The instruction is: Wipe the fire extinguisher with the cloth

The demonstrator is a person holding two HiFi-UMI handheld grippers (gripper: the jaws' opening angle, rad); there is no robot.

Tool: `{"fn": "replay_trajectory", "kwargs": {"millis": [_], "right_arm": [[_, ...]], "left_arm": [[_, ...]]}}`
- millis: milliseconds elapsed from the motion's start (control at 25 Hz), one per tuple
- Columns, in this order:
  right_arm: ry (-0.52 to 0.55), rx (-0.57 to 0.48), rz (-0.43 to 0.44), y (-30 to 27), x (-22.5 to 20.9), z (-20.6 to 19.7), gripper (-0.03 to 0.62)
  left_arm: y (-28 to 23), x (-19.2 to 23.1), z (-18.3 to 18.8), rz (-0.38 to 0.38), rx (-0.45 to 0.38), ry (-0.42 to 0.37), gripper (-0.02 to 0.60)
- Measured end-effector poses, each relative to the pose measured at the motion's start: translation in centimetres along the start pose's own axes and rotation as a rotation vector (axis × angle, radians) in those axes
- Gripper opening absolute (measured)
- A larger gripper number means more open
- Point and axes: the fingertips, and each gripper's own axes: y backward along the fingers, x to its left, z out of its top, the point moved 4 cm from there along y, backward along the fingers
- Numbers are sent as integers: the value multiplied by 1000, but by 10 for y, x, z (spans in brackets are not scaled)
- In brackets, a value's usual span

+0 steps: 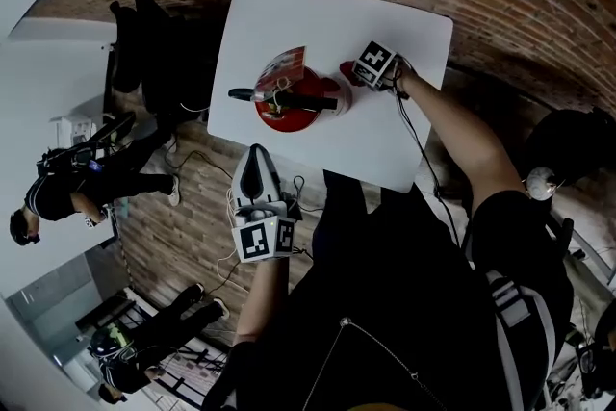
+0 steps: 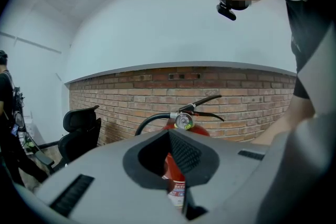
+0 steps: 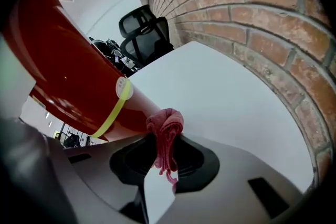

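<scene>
1. Farthest left, the left gripper (image 1: 256,166) hangs just off the near edge of the white rectangular table (image 1: 404,144). Its grey jaws are pressed together with nothing caught between them.
2. Its closed tips point toward the red cylindrical metal fire extinguisher (image 1: 298,106) but stay clear of it, touching neither the cylinder nor the tabletop.
3. Seen from the left gripper view, the extinguisher shows through the hollow behind the jaws. Its round pressure gauge (image 2: 183,121) and curved black hose (image 2: 149,120) rise above the grey fingers, and a red brick wall (image 2: 115,97) stands behind.
4. Further along, the extinguisher stands upright near the middle of the table, with the hose reaching out to its left and its black handle pointing right.
5. On the extinguisher's right side, the right gripper (image 1: 358,76) is held low over the table, its jaws clamped on a bunched pink cloth (image 3: 165,136).
6. The cloth's rounded end pokes out past the jaw tips and lies against the lower side of the cylinder, just beside a thin yellow band (image 3: 113,110) and close above the tabletop. A frayed strand hangs back between the jaws.
</scene>
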Motion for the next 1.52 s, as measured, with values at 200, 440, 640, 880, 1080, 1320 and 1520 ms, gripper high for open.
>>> {"fn": "replay_trajectory", "kwargs": {"millis": [200,440,640,880,1080,1320,1520], "right_arm": [[-7,80,21,-28,-7,-2,101],[-29,98,31,-51,-9,-5,101],[-32,82,32,-56,-10,-3,101],[-56,18,94,-50,2,-3,101],[-74,-26,120,-28,9,0,101],[-48,-77,138,1,25,8,101],[-25,-107,136,18,33,11,101]], "left_arm": [[0,4,-2,16,17,-15,9],[3,9,-7,32,36,-22,11],[5,9,-13,20,53,-32,9],[5,0,-10,-18,51,-45,9],[5,3,-3,-19,25,-36,9],[2,5,3,-8,-5,-42,9],[5,0,11,-14,-50,-29,9]]}}
